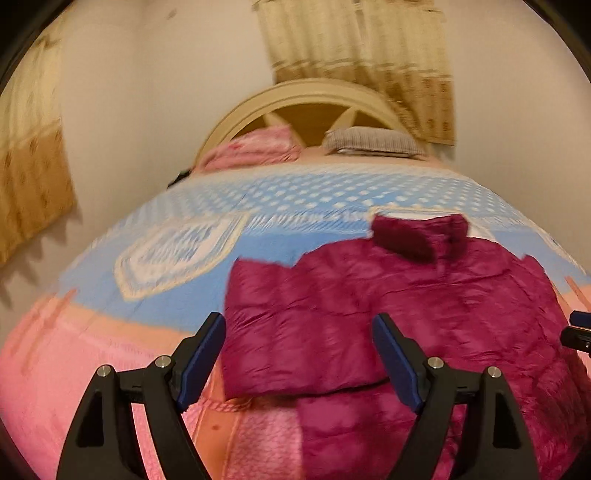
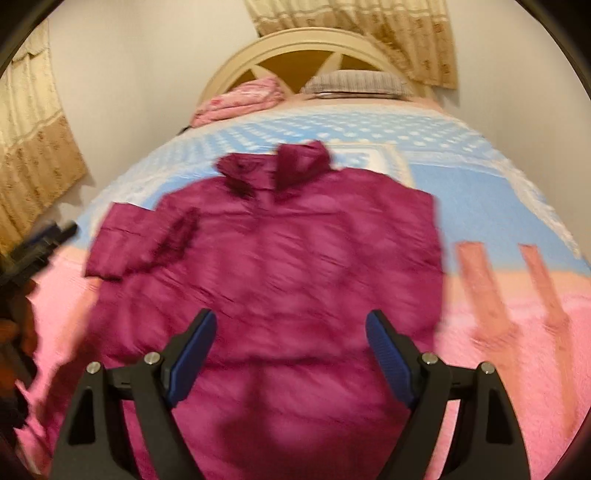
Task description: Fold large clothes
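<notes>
Your left tool [image 1: 299,356] and right tool [image 2: 291,354] hang with jaws spread, gripping nothing, above the magenta puffer jacket [image 2: 280,258] lying on the bed [image 2: 480,184]. Slippery padding may spring unfolded; the plush pink blanket [image 2: 517,369] could bunch. Curtains [image 2: 388,29] hang beyond the headboard [image 2: 295,40].

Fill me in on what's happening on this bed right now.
A person is folding a magenta puffer jacket spread out on the bed's blanket, with a handheld gripper in each hand. The left gripper and the right gripper both hover over the jacket with jaws open, holding nothing. One sleeve is already folded in across the body; the collar points toward the headboard. The pictures are motion-blurred, so finer detail is unclear.
</notes>
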Motion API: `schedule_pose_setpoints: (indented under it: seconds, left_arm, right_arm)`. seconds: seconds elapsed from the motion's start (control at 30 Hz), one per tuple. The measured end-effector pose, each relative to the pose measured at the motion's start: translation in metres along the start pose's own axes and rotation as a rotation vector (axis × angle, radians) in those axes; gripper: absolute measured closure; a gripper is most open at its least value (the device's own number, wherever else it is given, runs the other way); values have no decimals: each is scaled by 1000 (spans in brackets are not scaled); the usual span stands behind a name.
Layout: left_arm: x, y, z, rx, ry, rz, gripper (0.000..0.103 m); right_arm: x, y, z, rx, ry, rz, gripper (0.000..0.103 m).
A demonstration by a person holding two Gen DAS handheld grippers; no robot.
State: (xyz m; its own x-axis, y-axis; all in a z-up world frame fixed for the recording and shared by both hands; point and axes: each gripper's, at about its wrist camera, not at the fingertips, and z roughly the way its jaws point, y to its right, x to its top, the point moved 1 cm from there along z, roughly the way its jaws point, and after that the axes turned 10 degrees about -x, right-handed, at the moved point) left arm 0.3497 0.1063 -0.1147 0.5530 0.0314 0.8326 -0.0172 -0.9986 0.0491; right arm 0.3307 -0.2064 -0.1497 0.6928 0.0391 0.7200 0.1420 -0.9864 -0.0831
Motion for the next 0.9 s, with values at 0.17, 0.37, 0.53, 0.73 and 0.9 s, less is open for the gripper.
schedule_pose_setpoints:
  seconds: [0.17,0.37,0.53,0.73,0.9]
  left_arm:
    - [-21,-30,9,6,-42,-90,22]
    - [-35,-59,19,36,-79,-130,22]
    - [-39,-79,21,40,-92,-163,22]
    - [-39,-89,22,67,-102,-173,22]
    - [-36,-84,22,77,-106,-179,22]
  right_arm:
    - [31,-53,29,135,-36,20,18]
    - [49,-116,77,213,-134,-11,28]
    - [47,-143,112,224,-201,-26,59]
    - [45,-144,96,170,-117,-82,81]
    - [53,-122,67,134,-30,-75,82]
